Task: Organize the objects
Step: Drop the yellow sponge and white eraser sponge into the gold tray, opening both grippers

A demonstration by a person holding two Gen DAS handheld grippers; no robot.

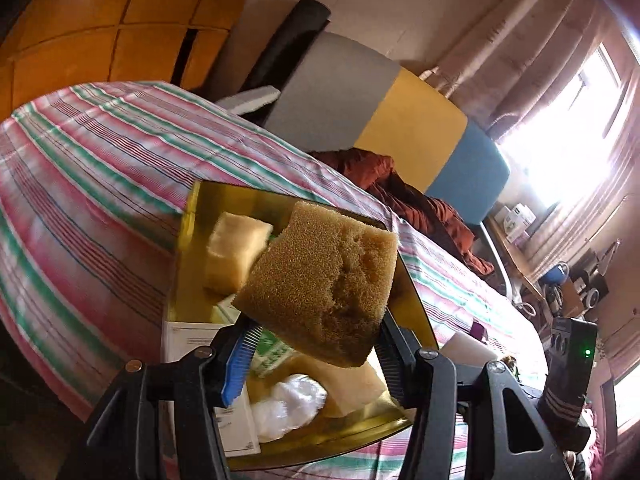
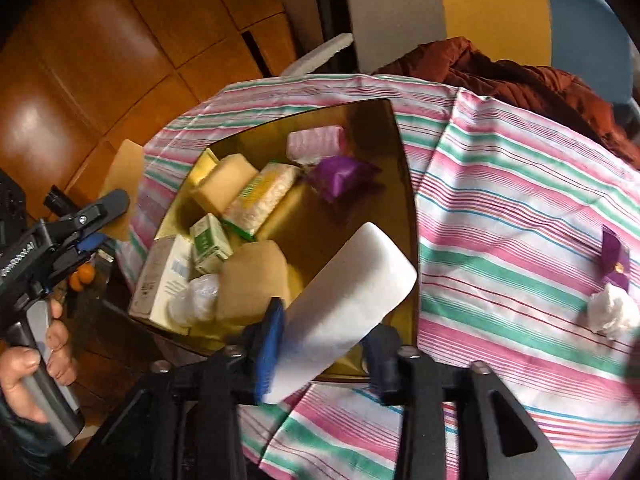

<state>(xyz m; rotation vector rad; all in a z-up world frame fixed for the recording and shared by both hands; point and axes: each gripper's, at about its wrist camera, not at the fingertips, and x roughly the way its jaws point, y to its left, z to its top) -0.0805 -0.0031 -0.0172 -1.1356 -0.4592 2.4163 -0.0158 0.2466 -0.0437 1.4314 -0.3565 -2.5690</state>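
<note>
My left gripper is shut on a coarse brown sponge and holds it above the gold square tray. My right gripper is shut on a white foam block over the tray's near edge. The tray holds yellow sponges, a green-and-yellow packet, a small green box, a white box, a purple pouch, a pink sponge and a white plastic wad. The left gripper also shows at the left of the right wrist view.
The tray sits on a table with a pink, green and white striped cloth. A purple wrapper and a white crumpled wad lie on the cloth at right. A rust-red jacket and chairs stand behind the table.
</note>
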